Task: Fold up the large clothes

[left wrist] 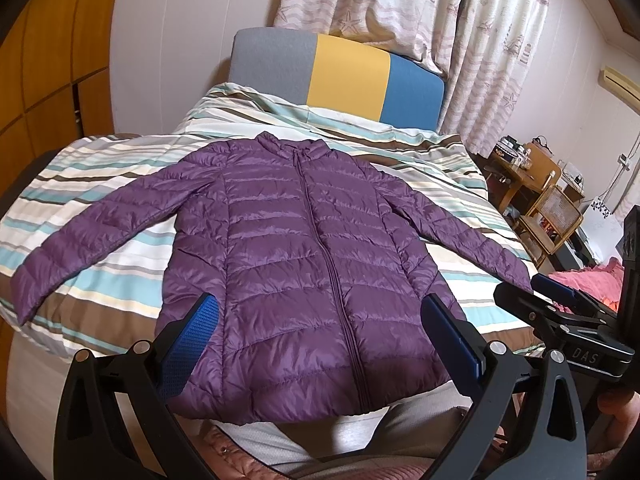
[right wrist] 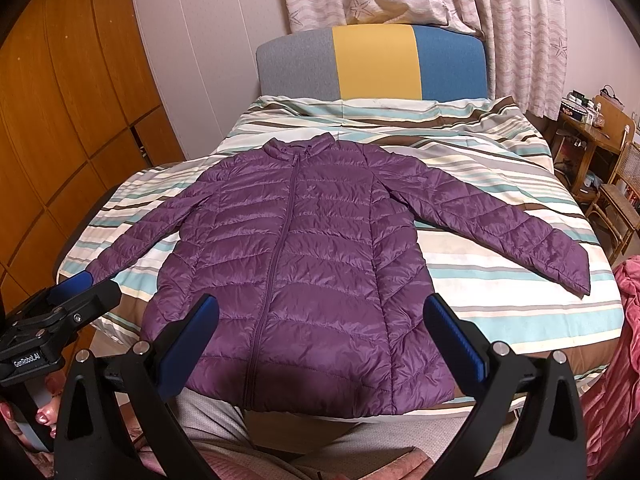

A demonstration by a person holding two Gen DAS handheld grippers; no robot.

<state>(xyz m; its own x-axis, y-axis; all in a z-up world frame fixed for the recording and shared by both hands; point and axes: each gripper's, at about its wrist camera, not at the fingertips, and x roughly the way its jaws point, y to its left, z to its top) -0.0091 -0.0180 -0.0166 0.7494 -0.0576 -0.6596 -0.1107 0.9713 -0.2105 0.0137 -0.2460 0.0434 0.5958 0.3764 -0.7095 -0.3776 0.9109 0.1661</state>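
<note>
Purple quilted jacket (left wrist: 304,264) zipped and spread flat, front up, on a striped bed (left wrist: 452,160), sleeves out to both sides, left gripper (left wrist: 320,320) and right gripper (right wrist: 322,320) above its hem, fingers spread wide, holding nothing

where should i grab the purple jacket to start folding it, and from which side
Take the purple jacket by a sleeve cuff. Both sleeves lie flat and angled out from the body, so the cuffs are free thin edges. The right claw, open, could come in from the right to the right cuff; the left claw, also open, from the left to the left cuff. Then carry each sleeve across the zipped front.
</note>
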